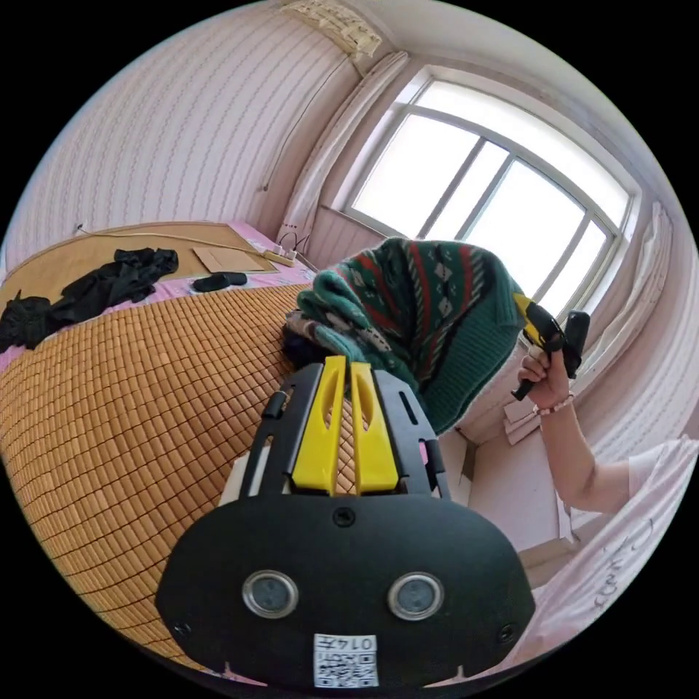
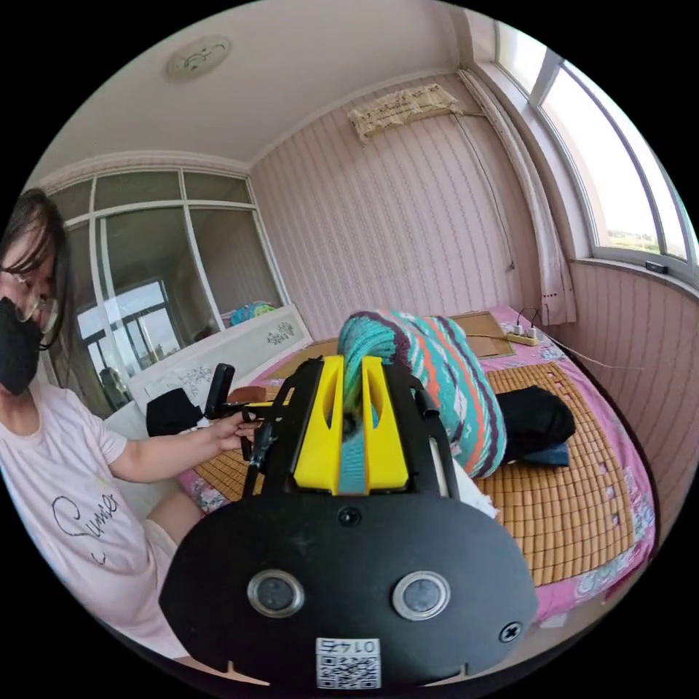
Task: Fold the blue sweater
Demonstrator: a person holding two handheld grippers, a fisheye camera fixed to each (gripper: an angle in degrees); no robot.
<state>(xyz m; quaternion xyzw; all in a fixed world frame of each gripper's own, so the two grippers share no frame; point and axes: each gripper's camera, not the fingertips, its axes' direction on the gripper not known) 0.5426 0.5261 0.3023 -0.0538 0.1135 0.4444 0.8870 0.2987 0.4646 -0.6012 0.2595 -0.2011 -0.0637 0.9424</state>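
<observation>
So the right gripper [image 2: 353,419] has its jaws pinched on the patterned sweater [image 2: 437,378], lifting it off the bamboo mat [image 2: 568,510] so it hangs free. Nearer, the left gripper [image 1: 342,378] looks closed on nothing.

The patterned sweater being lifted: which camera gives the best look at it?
The left gripper view: the sweater hangs in the air, its green, red and white pattern clear, held by the right gripper. In the right gripper view the sweater sits partly behind that gripper's jaws, which pinch its edge.
</observation>
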